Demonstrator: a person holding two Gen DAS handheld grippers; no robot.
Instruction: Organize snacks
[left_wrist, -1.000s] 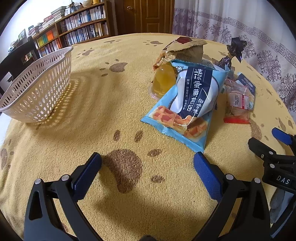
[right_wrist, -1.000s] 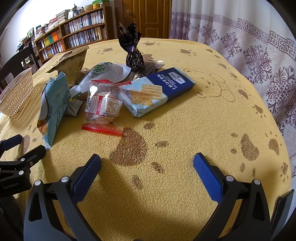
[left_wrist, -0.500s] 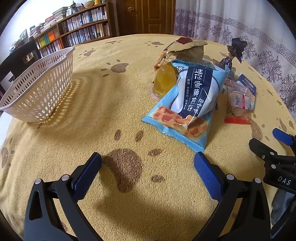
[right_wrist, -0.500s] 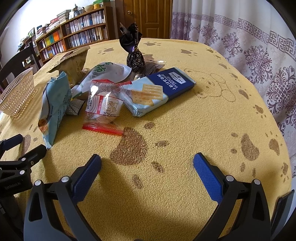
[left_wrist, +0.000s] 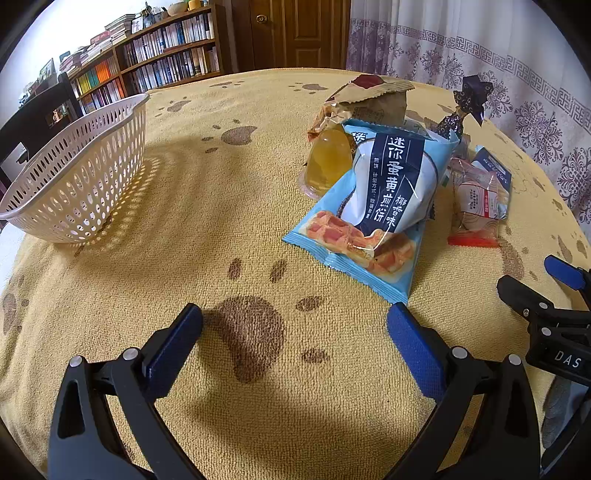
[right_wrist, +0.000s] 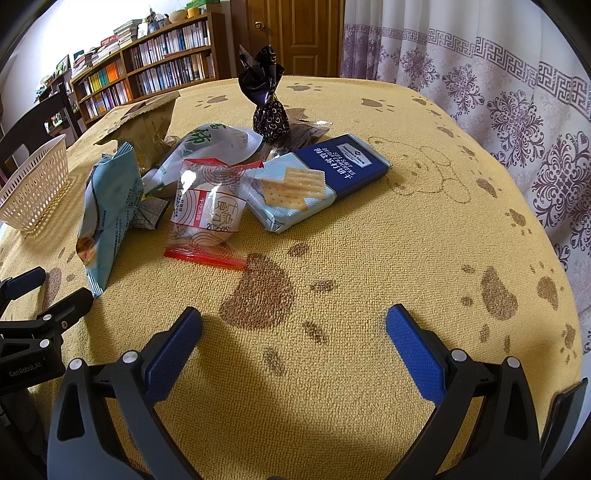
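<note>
left tongs (left_wrist: 294, 332) agape | right tongs (right_wrist: 294, 332) agape | jelly cup (left_wrist: 327, 162) half hidden (behind blue snack bag (left_wrist: 373, 206))

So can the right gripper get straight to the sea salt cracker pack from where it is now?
Probably yes: the right gripper is open and empty, only bare tablecloth lies before the cracker pack.

both wrist views sit low, facing the shared snack pile (left_wrist: 373, 206) (side by side).
</note>
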